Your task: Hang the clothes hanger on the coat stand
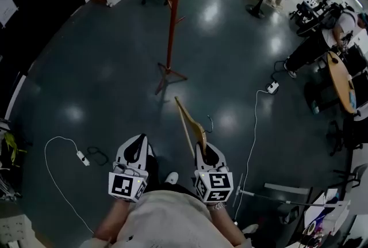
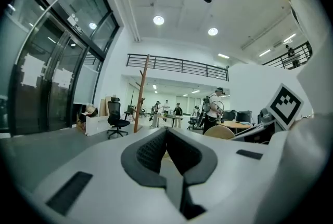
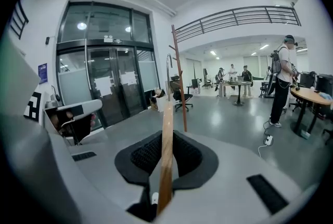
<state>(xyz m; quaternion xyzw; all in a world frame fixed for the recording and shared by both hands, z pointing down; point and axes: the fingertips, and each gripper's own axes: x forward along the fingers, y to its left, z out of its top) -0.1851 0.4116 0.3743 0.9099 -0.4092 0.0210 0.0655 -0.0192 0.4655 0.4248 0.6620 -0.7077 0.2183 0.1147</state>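
Two tongs seen low in head view. Right tongs (image 1: 207, 152) clenched on wooden clothes hanger (image 1: 188, 125), held at lower centre. Left tongs (image 1: 135, 150) closed, empty. Coat stand (image 1: 173, 16) well apart, upper centre. Approach and hanging judged outstanding.

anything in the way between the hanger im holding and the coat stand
Nothing visible does. The right gripper is shut on the wooden hanger, and the floor runs unobstructed from it to the coat stand ahead. A white cable lies off to the right, outside that line.
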